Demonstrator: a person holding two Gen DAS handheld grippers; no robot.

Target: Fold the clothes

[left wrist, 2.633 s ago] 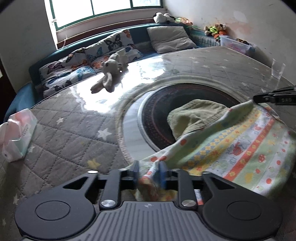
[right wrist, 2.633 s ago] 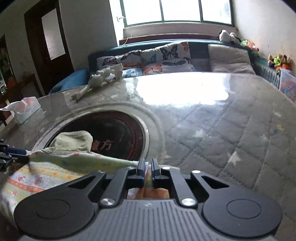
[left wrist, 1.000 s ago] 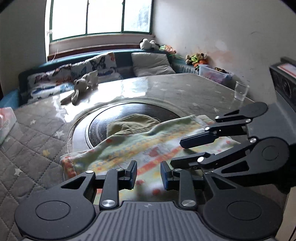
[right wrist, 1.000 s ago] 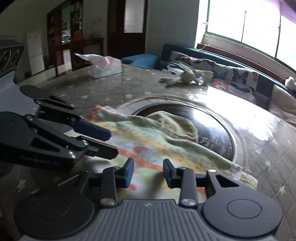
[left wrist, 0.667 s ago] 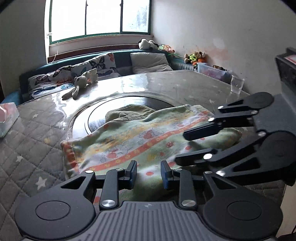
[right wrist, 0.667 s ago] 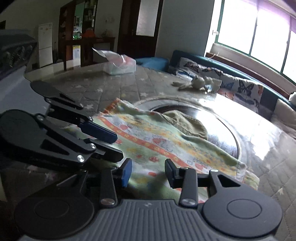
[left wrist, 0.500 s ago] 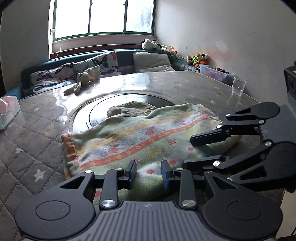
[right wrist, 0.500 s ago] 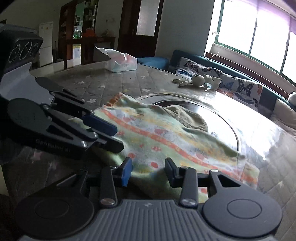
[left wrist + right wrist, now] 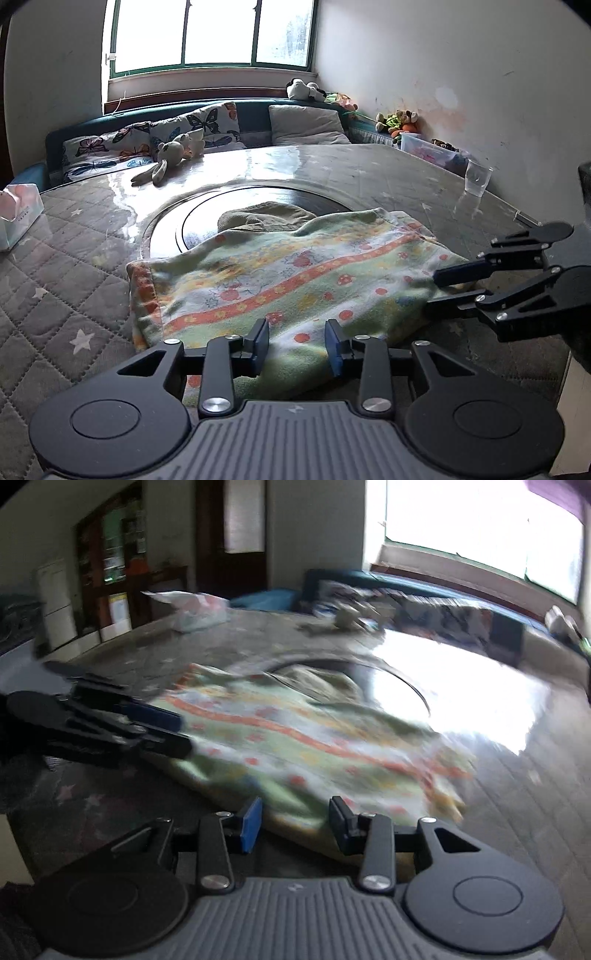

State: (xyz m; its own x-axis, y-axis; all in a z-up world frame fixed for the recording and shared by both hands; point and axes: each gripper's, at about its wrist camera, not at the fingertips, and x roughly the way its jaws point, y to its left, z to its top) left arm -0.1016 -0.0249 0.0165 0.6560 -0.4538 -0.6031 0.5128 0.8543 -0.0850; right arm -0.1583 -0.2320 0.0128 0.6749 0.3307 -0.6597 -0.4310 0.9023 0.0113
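The left gripper (image 9: 296, 345) is wide open and holds nothing. Its two blue fingertips (image 9: 262, 341) sit just over the near edge of the patterned cloth (image 9: 295, 280). The right gripper (image 9: 293, 825) is wide open too, with nothing in it, at the cloth's other near corner. The cloth is green with orange stripes and little red dots. It lies flat on the table (image 9: 74, 258), which has a grey quilted cover with stars. The far part of the cloth rests on a dark round plate (image 9: 207, 218) in the middle, over a tan cloth (image 9: 258, 218). A toy bunny (image 9: 166, 158), a tissue box (image 9: 16, 210) and a clear cup (image 9: 477, 177) sit farther off
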